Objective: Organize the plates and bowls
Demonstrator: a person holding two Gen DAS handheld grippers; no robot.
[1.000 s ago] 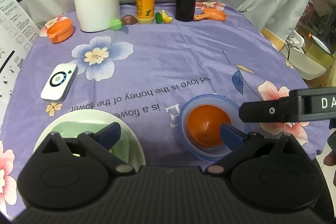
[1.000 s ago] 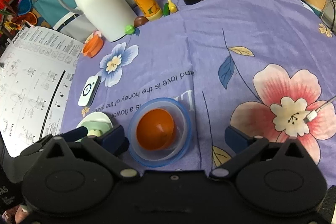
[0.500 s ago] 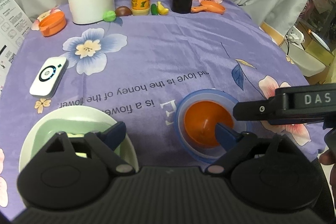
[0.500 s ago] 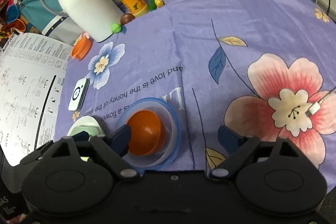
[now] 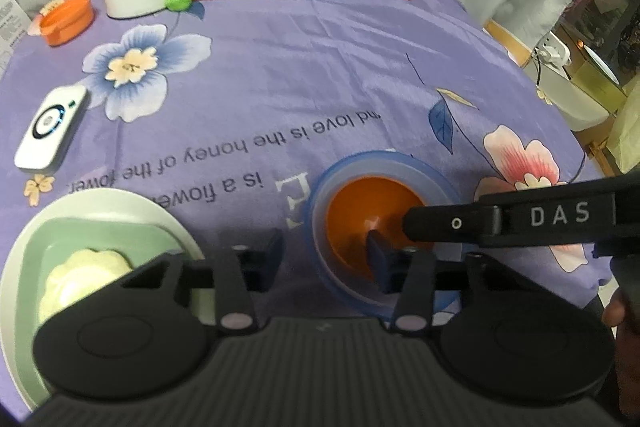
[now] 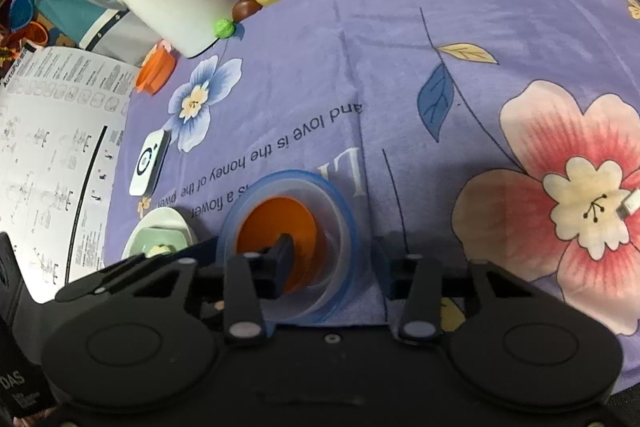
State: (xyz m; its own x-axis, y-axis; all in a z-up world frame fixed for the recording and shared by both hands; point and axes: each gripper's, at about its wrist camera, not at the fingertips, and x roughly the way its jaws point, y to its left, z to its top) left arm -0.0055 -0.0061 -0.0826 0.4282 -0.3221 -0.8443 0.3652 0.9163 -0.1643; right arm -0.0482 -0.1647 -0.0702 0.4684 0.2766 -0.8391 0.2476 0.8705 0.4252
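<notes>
Two sets of tongs are working the same stack, a blue bowl (image 5: 384, 227) with an orange bowl (image 5: 368, 219) nested inside it, near the front edge of the purple flowered surface (image 5: 280, 75).

From the left wrist view, the left tongs (image 5: 324, 251) are closing across the near left wall of the blue bowl: one finger stands outside it over the cloth, the other reaches down inside the orange bowl. Whether the pads press yet cannot be told. The right tongs' black arm crosses in from the right over the far side of the same stack. To the left sits a white plate (image 5: 132, 203) carrying a pale green square dish (image 5: 100, 239), just beside the bowls and not touching them.

From the right wrist view, the right tongs (image 6: 332, 259) are also closing, one finger inside the orange bowl (image 6: 276, 223), the other outside the blue bowl (image 6: 348, 223), so the right wall lies between them; firm contact is not clear here either.

The step in hand looks like taking hold of the nested bowls on both sides. Next would come a firm pinch, then a level lift, probably toward the plate (image 6: 160, 227).

Open cloth lies behind and to the right. The front edge is close, and the plate and white remote (image 6: 148, 163) crowd the left
</notes>
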